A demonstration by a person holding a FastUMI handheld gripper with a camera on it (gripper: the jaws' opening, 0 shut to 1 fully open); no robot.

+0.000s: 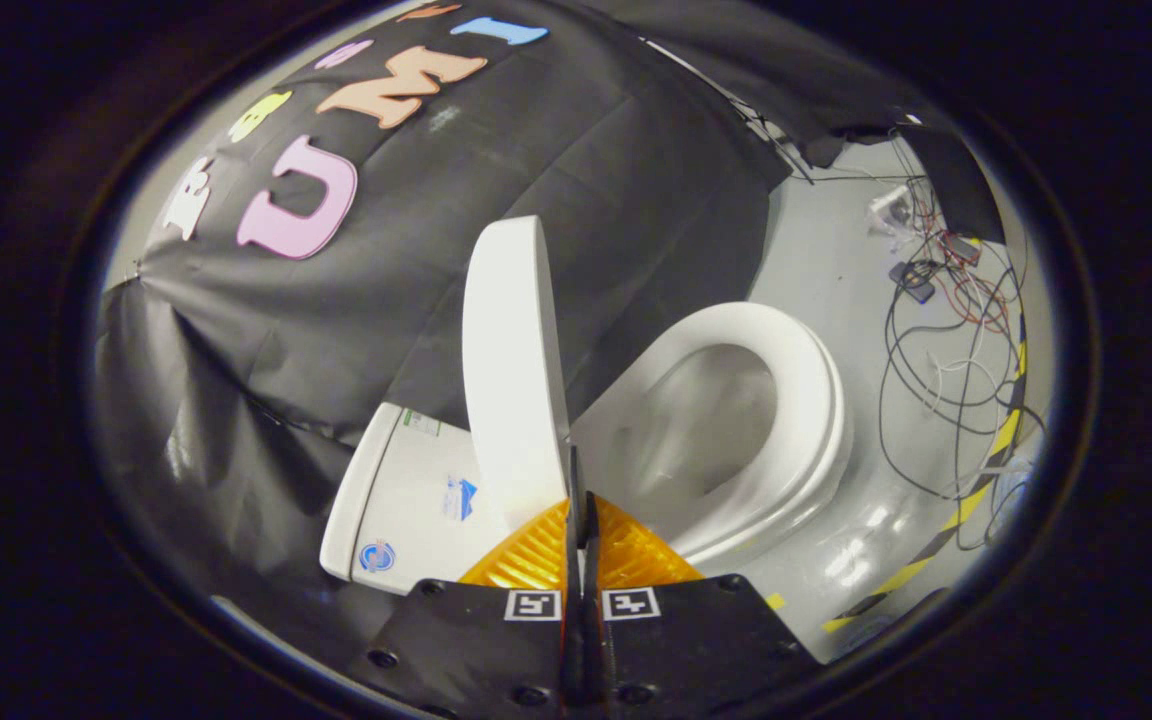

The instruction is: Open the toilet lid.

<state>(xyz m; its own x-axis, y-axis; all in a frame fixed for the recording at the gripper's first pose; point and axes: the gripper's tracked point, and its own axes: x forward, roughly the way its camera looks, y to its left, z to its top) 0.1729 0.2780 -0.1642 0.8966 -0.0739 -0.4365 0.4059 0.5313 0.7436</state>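
Observation:
The white toilet lid point(514, 370) stands raised, nearly upright and seen almost edge-on, leaning toward the tank point(401, 500). The white seat ring point(816, 400) lies down around the open bowl point(711, 430). My gripper point(576, 462) is shut, its two orange fingers point(536, 550) pressed together with nothing visible between them. Their tips sit right at the lid's lower front edge, by the hinge end of the seat. Whether they touch the lid I cannot tell.
Black cloth hangs as the wall behind the toilet. On the grey floor beyond the bowl lies a tangle of cables point(946, 330) with small electronic boxes point(911, 280). A yellow-and-black tape stripe point(976, 490) runs along the floor past the seat.

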